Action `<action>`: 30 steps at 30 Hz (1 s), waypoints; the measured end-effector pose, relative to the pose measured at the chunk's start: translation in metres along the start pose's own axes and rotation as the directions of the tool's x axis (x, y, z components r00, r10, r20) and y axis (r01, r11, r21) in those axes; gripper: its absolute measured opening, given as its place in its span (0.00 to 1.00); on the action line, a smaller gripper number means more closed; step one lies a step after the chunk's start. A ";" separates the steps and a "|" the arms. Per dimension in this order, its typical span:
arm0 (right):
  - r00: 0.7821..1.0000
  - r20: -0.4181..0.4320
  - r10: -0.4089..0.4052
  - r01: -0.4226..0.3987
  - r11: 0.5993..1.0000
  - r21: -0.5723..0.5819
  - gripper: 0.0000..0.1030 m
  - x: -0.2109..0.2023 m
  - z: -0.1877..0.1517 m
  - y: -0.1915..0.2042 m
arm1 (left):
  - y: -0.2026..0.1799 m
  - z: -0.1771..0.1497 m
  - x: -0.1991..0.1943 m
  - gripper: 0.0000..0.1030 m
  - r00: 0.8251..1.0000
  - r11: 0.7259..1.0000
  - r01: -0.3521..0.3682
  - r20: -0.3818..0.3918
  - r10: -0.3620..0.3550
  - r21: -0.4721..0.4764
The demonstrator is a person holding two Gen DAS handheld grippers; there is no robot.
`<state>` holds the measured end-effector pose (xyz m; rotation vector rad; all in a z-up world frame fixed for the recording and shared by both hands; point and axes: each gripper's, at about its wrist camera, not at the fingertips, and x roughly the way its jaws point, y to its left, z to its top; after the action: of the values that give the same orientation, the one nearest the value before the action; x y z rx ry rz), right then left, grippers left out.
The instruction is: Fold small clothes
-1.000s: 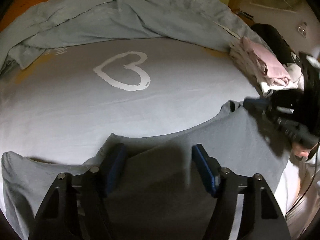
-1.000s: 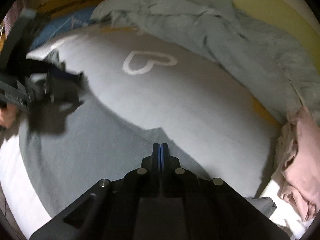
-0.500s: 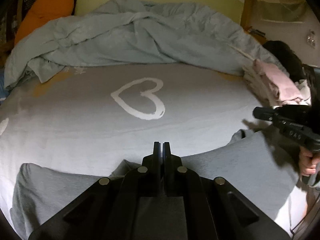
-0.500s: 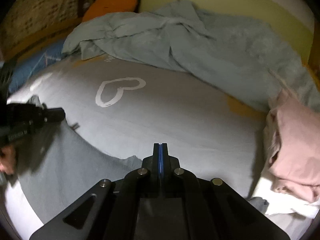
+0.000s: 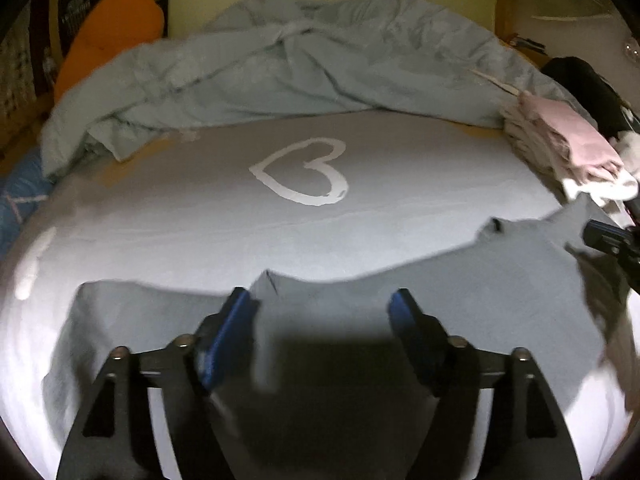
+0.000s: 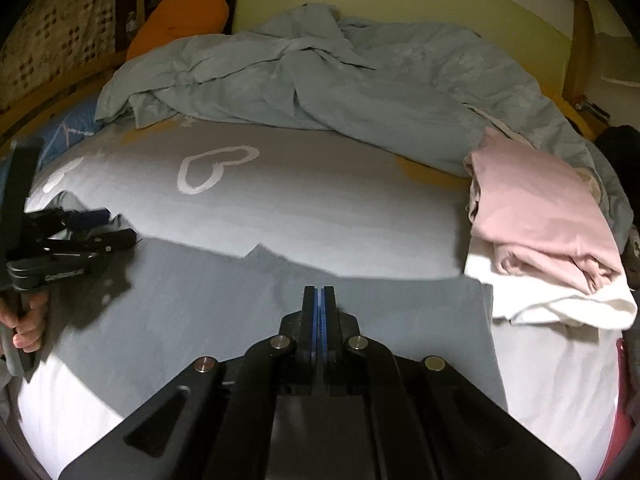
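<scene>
Left tongs (image 5: 322, 304): jaws opening, nothing pinched; right tongs (image 6: 319, 300): shut, seemingly empty. Grey garment (image 6: 224, 300): spread near, folding apparently unfinished. Pink-and-white pile (image 6: 536, 216): folded, right.

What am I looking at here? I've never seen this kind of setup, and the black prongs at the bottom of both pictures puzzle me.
No robot: a person holds a two-finger gripper in each hand, each with a fisheye camera looking along its fingers. One picture is from the left gripper, whose blue-padded jaws are opening over a grey garment spread on the bed. The other is from the right gripper, its jaws shut; whether they pinch the cloth, I can't tell. At that picture's left edge, a hand holds the left gripper. Behind lie a rumpled blue duvet, an orange carrot cushion and a pile of pink and white clothes.
</scene>
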<state>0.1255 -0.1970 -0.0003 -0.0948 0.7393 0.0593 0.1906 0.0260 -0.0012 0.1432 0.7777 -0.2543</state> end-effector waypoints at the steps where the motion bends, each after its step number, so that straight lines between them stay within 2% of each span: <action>1: 1.000 -0.004 0.007 -0.007 1.000 0.011 0.00 -0.002 -0.003 0.000 | -0.004 -0.004 -0.012 0.74 1.000 1.000 -0.003 0.014 0.003 0.007; 5: 1.000 -0.014 0.024 -0.024 0.999 0.049 0.00 -0.012 -0.016 -0.005 | -0.019 -0.010 -0.036 0.76 0.999 1.000 0.019 0.032 -0.019 -0.009; 8: 0.999 -0.034 0.042 -0.039 0.996 0.080 0.08 -0.017 -0.029 -0.011 | -0.033 -0.021 -0.043 0.77 1.000 1.000 0.025 0.018 -0.025 0.012; 10: 0.998 -0.039 0.055 -0.052 0.997 0.063 0.27 -0.019 -0.035 -0.009 | -0.039 -0.035 -0.046 0.79 1.000 1.000 0.028 0.009 -0.028 -0.007; 11: 0.998 -0.033 0.050 -0.048 0.998 0.051 0.31 -0.021 -0.040 -0.006 | -0.040 -0.043 -0.046 0.79 0.999 0.999 0.031 -0.008 -0.032 -0.025; 14: 0.995 -0.037 0.094 -0.092 0.994 0.058 0.32 -0.018 -0.044 -0.003 | -0.048 -0.059 -0.036 0.80 0.998 0.999 0.019 -0.056 -0.021 -0.027; 17: 0.990 -0.062 0.125 -0.123 0.991 0.045 0.32 -0.009 -0.052 0.003 | -0.049 -0.064 -0.036 0.80 0.998 0.999 -0.005 -0.056 0.003 -0.040; 20: 0.998 -0.055 0.036 -0.039 0.998 -0.048 0.33 0.004 -0.061 0.009 | -0.049 -0.074 -0.037 0.82 0.997 0.998 -0.027 -0.068 0.023 -0.057; 21: 0.999 -0.042 0.009 -0.011 0.998 -0.059 0.39 0.007 -0.062 0.007 | -0.050 -0.076 -0.038 0.83 0.998 0.998 -0.031 -0.064 0.028 -0.051; 23: 0.999 -0.042 -0.017 0.015 0.999 -0.047 0.41 0.012 -0.058 -0.004 | -0.048 -0.078 -0.037 0.85 0.998 0.999 -0.026 -0.056 0.023 -0.041; 25: 0.998 -0.056 -0.003 0.003 1.000 -0.006 0.38 0.013 -0.052 -0.015 | -0.044 -0.081 -0.037 0.86 0.998 0.998 -0.015 -0.054 0.012 -0.055; 27: 0.998 -0.052 -0.029 0.028 1.000 -0.008 0.33 0.013 -0.052 -0.018 | -0.042 -0.083 -0.041 0.86 0.999 0.998 -0.008 -0.043 0.005 -0.063; 28: 0.997 -0.044 -0.056 0.056 0.998 -0.020 0.30 0.013 -0.052 -0.017 | -0.040 -0.083 -0.047 0.83 1.000 0.998 0.003 -0.022 -0.005 -0.070; 29: 0.995 -0.028 -0.097 0.096 0.995 -0.041 0.30 0.011 -0.053 -0.012 | -0.038 -0.083 -0.055 0.77 1.000 0.997 0.019 0.003 -0.018 -0.078; 30: 0.992 -0.018 -0.126 0.125 0.990 -0.061 0.30 0.008 -0.055 -0.006 | -0.034 -0.081 -0.068 0.76 0.999 0.995 0.036 0.042 -0.032 -0.089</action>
<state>0.0950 -0.2088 -0.0456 -0.1991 0.7518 -0.0401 0.0799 0.0236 -0.0111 0.0398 0.7500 -0.2537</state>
